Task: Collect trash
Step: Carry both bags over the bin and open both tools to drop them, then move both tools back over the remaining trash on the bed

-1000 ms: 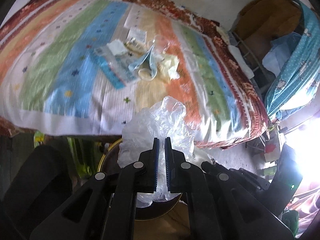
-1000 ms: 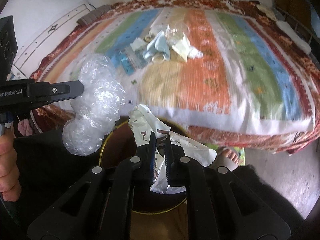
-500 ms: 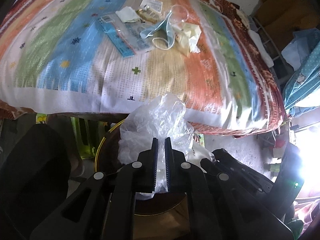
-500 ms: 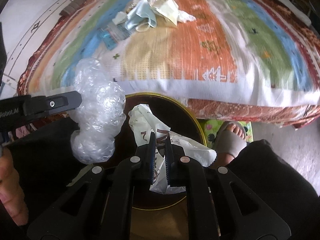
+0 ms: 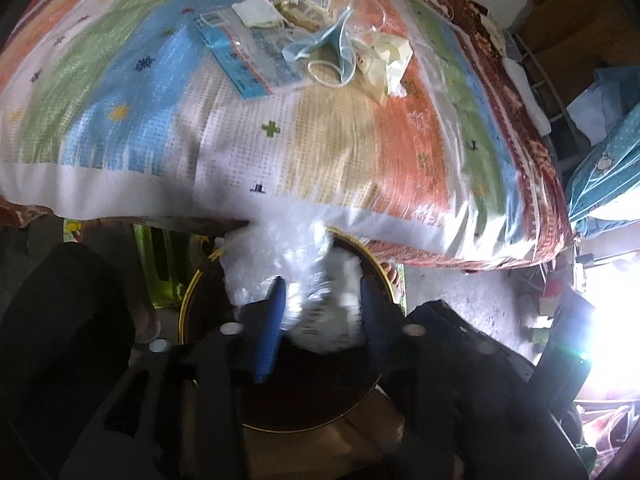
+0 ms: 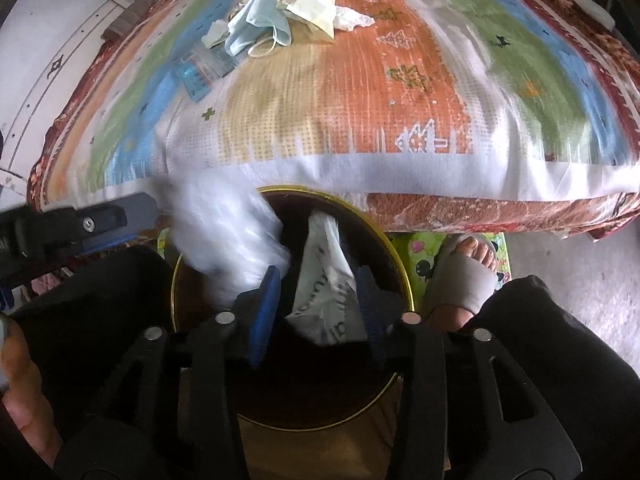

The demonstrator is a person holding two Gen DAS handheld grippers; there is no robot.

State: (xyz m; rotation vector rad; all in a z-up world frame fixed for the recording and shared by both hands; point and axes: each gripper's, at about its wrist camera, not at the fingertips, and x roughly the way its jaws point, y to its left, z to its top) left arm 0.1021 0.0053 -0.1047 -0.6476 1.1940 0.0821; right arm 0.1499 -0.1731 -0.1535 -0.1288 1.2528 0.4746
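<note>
Right claw (image 6: 318, 308) opening; white wrapper (image 6: 328, 284) between jaws, seemingly loose, over bin (image 6: 384, 240).

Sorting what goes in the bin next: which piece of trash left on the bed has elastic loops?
The light blue face mask, crumpled in the middle of the pile; the cream wrapper and blue-edged packet beside it have none.

Both claws pointed steeply down: the left claw (image 5: 320, 312) and right claw (image 6: 318, 306) had jaws opening, pads gripping nothing.
</note>
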